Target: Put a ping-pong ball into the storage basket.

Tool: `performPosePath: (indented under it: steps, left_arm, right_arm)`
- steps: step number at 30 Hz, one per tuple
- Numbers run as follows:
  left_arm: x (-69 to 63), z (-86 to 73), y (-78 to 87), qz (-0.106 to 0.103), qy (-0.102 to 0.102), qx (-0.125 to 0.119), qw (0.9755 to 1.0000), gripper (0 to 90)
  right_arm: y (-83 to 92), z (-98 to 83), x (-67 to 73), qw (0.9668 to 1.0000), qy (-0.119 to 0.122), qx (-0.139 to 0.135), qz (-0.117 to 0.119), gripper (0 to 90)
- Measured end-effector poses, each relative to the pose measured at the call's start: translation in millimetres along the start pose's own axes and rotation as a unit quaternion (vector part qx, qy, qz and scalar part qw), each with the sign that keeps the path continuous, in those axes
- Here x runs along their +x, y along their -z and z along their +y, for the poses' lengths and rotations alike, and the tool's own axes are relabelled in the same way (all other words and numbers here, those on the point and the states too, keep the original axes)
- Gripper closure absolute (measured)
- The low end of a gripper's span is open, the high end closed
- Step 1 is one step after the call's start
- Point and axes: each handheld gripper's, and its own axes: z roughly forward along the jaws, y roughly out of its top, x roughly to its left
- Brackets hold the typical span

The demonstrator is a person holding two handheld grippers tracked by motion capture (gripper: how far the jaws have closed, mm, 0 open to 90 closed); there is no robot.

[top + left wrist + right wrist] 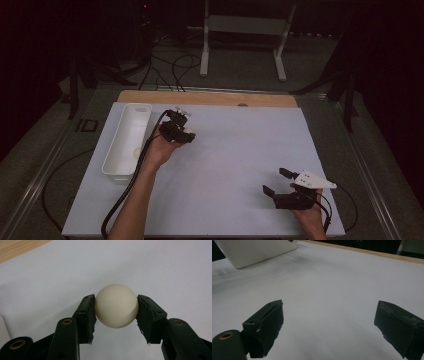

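cream-white and smooth, a small ball sits pinched between the two black jaws of the left gripper, above the white sheet, just beside the white plastic bin at the sheet's left edge. the right gripper rests near the sheet's lower right corner, jaws spread wide with nothing between them.
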Motion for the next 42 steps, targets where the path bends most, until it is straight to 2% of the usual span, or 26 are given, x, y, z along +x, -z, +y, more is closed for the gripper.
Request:
performPosePath:
  steps: [42]
  left_arm:
    - [1.6,-1.8,15.9,0.005,-0.017,0.005,0.9998,51.2]
  right_arm:
    - [0.3,0.1,0.2,1.0,-0.001,-0.002,0.0,8.2]
